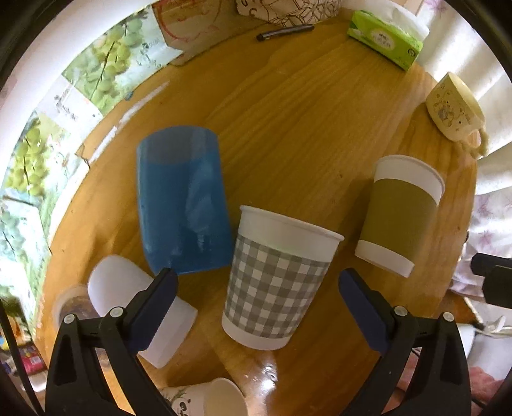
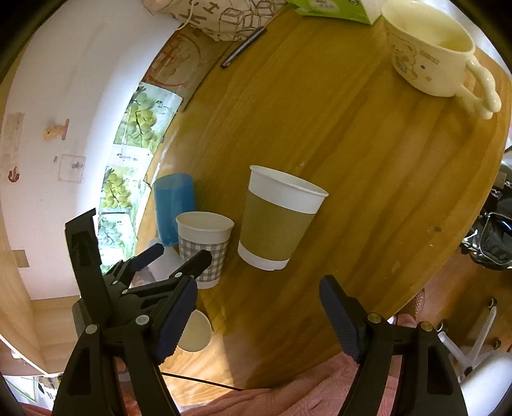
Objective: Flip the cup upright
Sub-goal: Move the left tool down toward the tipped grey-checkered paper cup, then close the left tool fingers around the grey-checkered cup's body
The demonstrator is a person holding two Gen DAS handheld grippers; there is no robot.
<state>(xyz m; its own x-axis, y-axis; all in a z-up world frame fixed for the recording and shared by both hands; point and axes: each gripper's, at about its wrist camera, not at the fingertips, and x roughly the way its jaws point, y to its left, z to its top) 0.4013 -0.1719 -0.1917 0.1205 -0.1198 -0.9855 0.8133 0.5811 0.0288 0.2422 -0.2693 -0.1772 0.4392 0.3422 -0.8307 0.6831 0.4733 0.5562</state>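
Note:
A grey-checked paper cup [image 1: 275,281] stands upright on the wooden table [image 1: 304,128], between my left gripper's [image 1: 257,304] open blue fingers, with gaps on both sides. A white cup [image 1: 140,307] lies on its side behind the left finger. A panda-print cup [image 1: 208,400] lies on its side at the near edge. My right gripper [image 2: 256,320] is open and empty above the table's near edge; the left gripper [image 2: 174,256] and checked cup [image 2: 204,246] show to its left.
A blue plastic tumbler [image 1: 182,198] and an olive-sleeved paper cup [image 1: 400,214] stand beside the checked cup. A cream mug [image 2: 432,54], green tissue box [image 1: 384,38] and black pen [image 1: 284,31] sit at the far side. Grape-print boxes [image 1: 105,73] line the left edge.

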